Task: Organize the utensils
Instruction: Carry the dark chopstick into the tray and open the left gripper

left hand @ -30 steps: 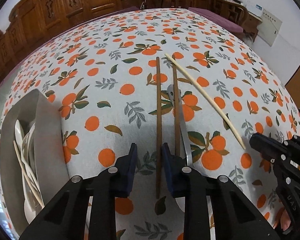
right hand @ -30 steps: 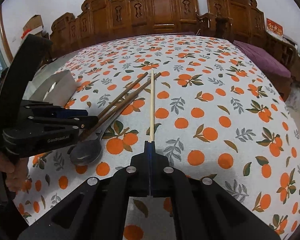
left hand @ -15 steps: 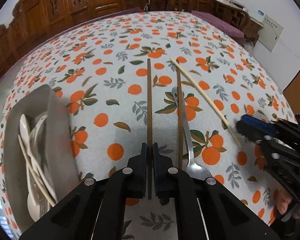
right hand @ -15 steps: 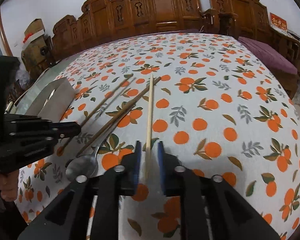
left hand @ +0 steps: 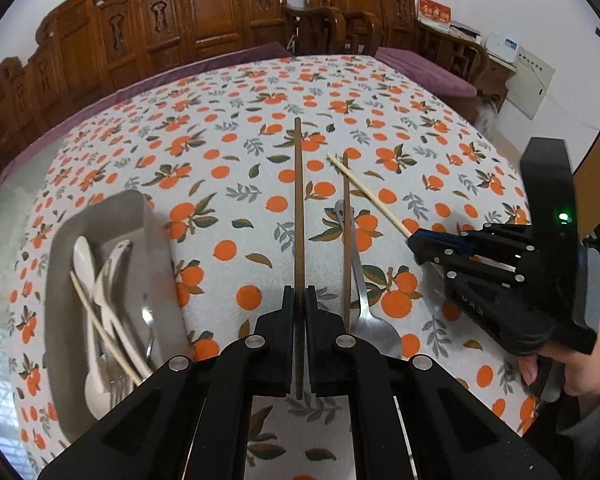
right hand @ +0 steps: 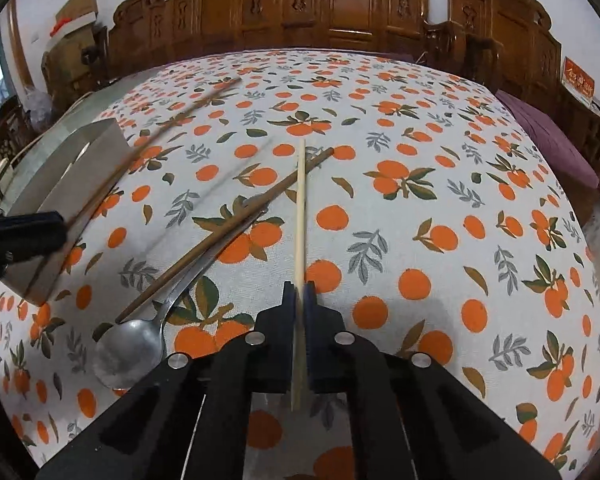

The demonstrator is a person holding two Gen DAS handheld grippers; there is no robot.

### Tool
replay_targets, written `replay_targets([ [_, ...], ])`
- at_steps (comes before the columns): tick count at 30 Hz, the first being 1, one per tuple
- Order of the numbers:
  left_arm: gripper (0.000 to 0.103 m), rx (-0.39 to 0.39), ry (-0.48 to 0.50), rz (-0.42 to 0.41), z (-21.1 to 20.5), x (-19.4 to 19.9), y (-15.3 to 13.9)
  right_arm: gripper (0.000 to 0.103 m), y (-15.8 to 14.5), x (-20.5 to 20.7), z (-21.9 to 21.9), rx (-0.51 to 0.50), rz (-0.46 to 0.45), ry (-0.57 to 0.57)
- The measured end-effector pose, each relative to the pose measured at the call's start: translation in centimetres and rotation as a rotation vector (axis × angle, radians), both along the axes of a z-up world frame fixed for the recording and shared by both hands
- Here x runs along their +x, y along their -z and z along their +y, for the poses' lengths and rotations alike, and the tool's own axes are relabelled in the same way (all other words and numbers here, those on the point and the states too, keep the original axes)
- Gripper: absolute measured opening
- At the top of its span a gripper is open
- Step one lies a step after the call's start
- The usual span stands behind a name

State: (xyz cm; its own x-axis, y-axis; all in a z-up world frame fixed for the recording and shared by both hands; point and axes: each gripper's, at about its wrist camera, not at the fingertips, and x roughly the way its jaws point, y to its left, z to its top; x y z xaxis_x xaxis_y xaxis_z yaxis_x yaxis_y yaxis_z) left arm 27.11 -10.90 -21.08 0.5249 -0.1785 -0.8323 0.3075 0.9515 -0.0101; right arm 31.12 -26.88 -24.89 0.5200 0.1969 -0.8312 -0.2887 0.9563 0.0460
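My left gripper is shut on a dark brown chopstick and holds it lifted above the tablecloth. My right gripper is shut on a pale chopstick; it also shows in the left wrist view. A second brown chopstick and a metal spoon lie on the cloth between the grippers. A grey tray at the left holds white spoons, a pale chopstick and other cutlery.
The round table has an orange-print cloth. Carved wooden chairs ring its far side. The tray's end wall stands at the left in the right wrist view. A hand holds the right gripper.
The left gripper shut on the dark brown chopstick and raised it. The right gripper opened briefly, then shut on the pale chopstick again.
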Motion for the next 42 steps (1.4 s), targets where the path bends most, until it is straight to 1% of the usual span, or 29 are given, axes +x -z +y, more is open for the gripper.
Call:
replay_targets([
  [4, 0.004, 0.0, -0.002, -0.014, 0.4, -0.9, -0.8, 0.005, 0.0, -0.4, 0.2, -0.01, -0.001, 0.0],
  [8, 0.004, 0.009, -0.003, -0.026, 0.7, -1.6, -1.2, 0.005, -1.3, -1.2, -0.7, 0.06, -0.026, 0.018],
  [11, 0.004, 0.008, -0.008, -0.029, 0.9, -1.9, -1.5, 0.006, -1.9, -1.4, -1.3, 0.093, -0.033, 0.02],
  [14, 0.004, 0.01, -0.01, -0.034, 1.1, -2.2, -1.8, 0.005, -2.0, -1.4, -1.4, 0.102, -0.035, 0.021],
  [21, 0.004, -0.003, -0.026, -0.055, 2.2, -2.9, -3.0, 0.006, -3.6, -2.4, -1.3, 0.157, -0.067, 0.008],
  [25, 0.004, 0.007, -0.038, -0.061, 3.4, -3.3, -3.4, 0.006, -4.4, -3.4, -0.3, 0.16, -0.083, -0.017],
  [28, 0.004, 0.017, -0.051, -0.065, 4.6, -3.7, -3.8, 0.006, -5.5, -4.2, 1.0, 0.163, -0.103, -0.044],
  [34, 0.004, 0.031, -0.089, -0.064, 7.5, -4.0, -4.0, 0.006, -7.4, -5.3, 2.8, 0.142, -0.126, -0.08],
  [38, 0.004, 0.036, -0.111, -0.054, 9.4, -4.0, -3.8, 0.006, -8.5, -6.2, 3.7, 0.141, -0.134, -0.092],
  [42, 0.004, 0.045, -0.137, -0.032, 11.2, -3.9, -2.8, 0.006, -9.2, -6.6, 4.7, 0.127, -0.14, -0.111],
])
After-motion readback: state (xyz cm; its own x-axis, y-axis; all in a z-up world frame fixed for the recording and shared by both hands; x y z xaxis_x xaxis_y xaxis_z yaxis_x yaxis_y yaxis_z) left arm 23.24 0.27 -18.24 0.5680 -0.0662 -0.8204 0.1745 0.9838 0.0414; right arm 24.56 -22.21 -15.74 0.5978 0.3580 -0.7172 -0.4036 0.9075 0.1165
